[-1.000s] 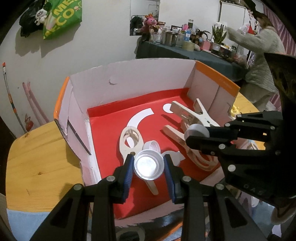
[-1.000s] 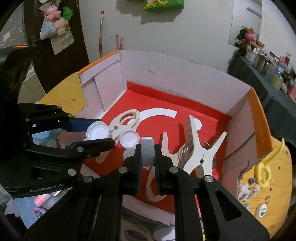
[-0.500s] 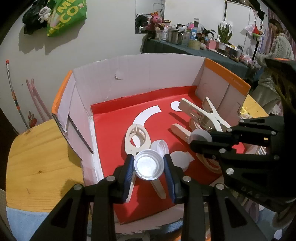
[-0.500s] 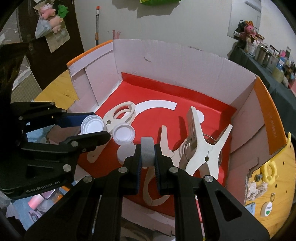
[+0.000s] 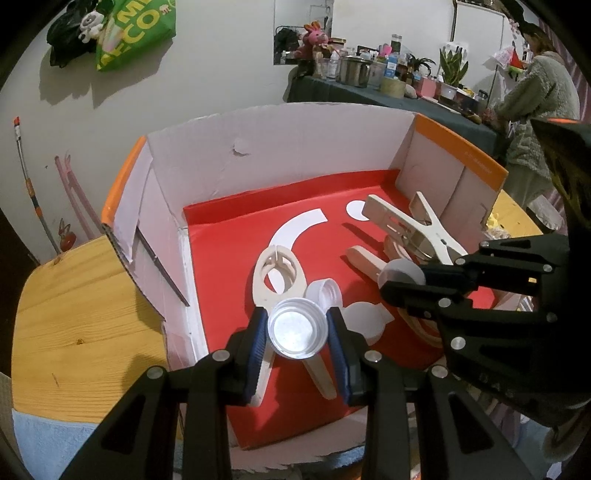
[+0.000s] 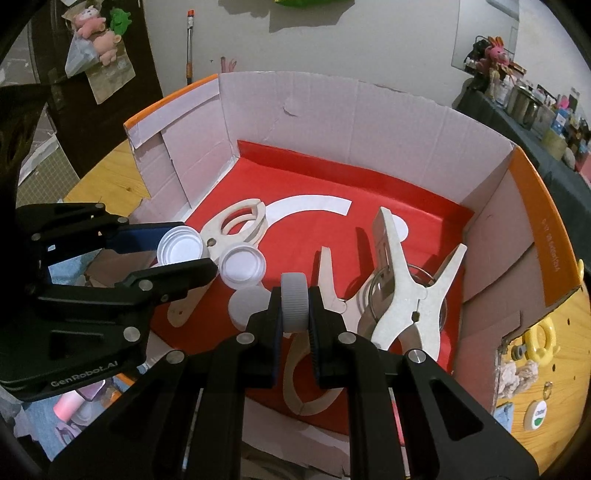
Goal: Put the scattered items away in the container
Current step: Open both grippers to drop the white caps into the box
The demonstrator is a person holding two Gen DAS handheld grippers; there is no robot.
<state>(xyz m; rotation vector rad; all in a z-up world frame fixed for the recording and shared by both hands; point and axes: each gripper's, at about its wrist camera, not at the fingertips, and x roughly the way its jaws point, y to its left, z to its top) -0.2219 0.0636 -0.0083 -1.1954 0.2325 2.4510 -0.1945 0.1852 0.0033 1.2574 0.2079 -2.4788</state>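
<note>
A bottle cap (image 5: pixel 297 328) is sitting pinched flat between the left claw (image 5: pixel 297 332) over the red-floored box (image 5: pixel 280 147). The right claw (image 6: pixel 294 308) is squeezing another cap (image 6: pixel 294 304) on edge above the box's wooden clips (image 6: pixel 399 291).

Green bag (image 5: pixel 133 33) hangs on wall top left, w/ dark bag + small plush (image 5: pixel 86 27) beside it. Pink plush bunny (image 5: pixel 314 35) at back, near cluttered dark-clothed surface (image 5: pixel 391 99) w/ metal pot (image 5: pixel 354 70), jars, potted plant (image 5: pixel 452 70). Person in grey sweater (image 5: pixel 535 107) stands at far right. Broom handle (image 6: pixel 190 48) leans on wall. Yellow plastic ring (image 6: pixel 541 341) lies on wooden surface (image 5: pixel 77 325).
</note>
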